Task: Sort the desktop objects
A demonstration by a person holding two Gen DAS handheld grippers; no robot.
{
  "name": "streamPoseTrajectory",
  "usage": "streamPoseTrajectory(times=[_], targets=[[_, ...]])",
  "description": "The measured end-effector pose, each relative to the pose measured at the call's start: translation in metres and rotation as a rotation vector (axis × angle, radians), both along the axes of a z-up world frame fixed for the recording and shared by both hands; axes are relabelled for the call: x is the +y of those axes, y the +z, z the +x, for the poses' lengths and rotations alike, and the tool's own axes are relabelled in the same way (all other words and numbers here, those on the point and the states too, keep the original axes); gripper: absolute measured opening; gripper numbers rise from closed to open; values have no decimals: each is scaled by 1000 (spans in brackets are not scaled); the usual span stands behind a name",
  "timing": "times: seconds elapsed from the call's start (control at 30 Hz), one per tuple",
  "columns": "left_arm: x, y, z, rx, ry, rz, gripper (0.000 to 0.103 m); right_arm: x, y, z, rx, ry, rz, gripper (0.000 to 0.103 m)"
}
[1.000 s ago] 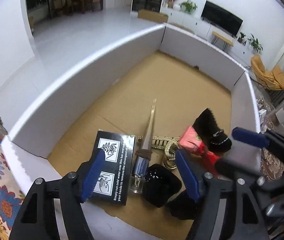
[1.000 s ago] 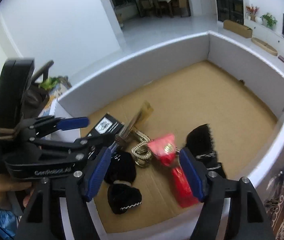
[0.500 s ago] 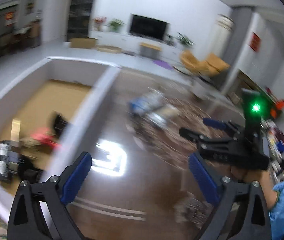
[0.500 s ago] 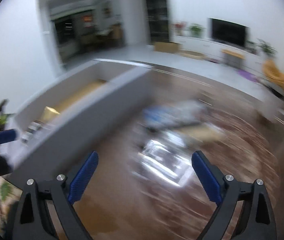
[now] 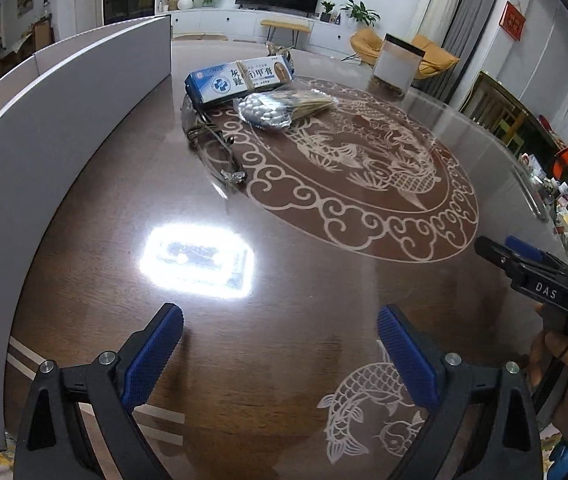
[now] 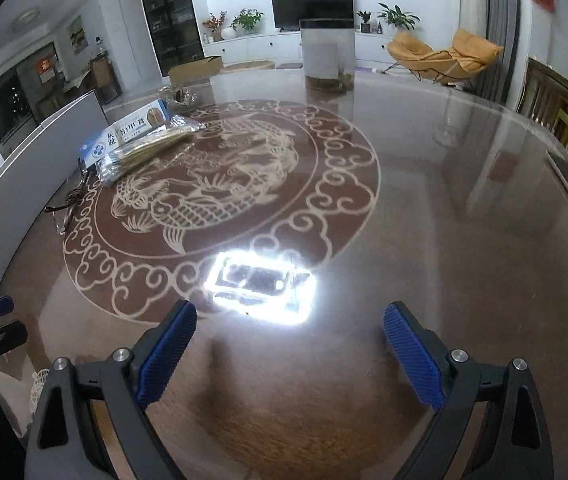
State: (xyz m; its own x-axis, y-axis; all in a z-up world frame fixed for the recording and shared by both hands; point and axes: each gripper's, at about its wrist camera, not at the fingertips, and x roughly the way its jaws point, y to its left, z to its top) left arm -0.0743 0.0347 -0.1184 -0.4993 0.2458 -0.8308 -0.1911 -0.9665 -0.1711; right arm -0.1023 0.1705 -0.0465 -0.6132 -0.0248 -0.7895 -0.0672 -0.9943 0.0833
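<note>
My left gripper (image 5: pixel 280 316) hangs open over the glossy brown table (image 5: pixel 96 264), nothing between its blue pads. My right gripper (image 6: pixel 290 312) is open too, above a lamp's glare on the table, and it shows at the right edge of the left wrist view (image 5: pixel 498 245) in a person's hand. Far ahead lie a blue-and-white box (image 5: pixel 240 80), a clear bag of cotton swabs (image 5: pixel 280 108) leaning on it, and a pair of glasses (image 5: pixel 220 148). The same box (image 6: pixel 124 136), bag (image 6: pixel 148 152) and glasses (image 6: pixel 72 200) sit far left in the right wrist view.
The white wall of the sorting box (image 5: pixel 64 120) runs along the table's left side; its inside is hidden. A tall clear container (image 5: pixel 396 68) stands at the far end. Small clutter lies by the right rim (image 5: pixel 556 196). The left gripper (image 6: pixel 10 318) shows at the right view's left edge.
Both grippers have swung away from above the white-walled box and its contents, out over the brown table. Their jaws stand wider than a second ago.
</note>
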Motion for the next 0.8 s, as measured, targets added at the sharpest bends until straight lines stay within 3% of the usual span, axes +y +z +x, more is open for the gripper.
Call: streamPoseTrajectory(times=[0.3, 0.57, 0.8], targets=[[-7, -5, -5, -9, 40, -3, 99, -18, -8, -1, -16, 21, 33, 103], [4, -8, -4, 2, 22, -87, 102, -26, -12, -4, -42, 26, 92, 103], [5, -9, -5, 2, 16, -91, 103, -25, -12, -2, -41, 26, 91, 103]])
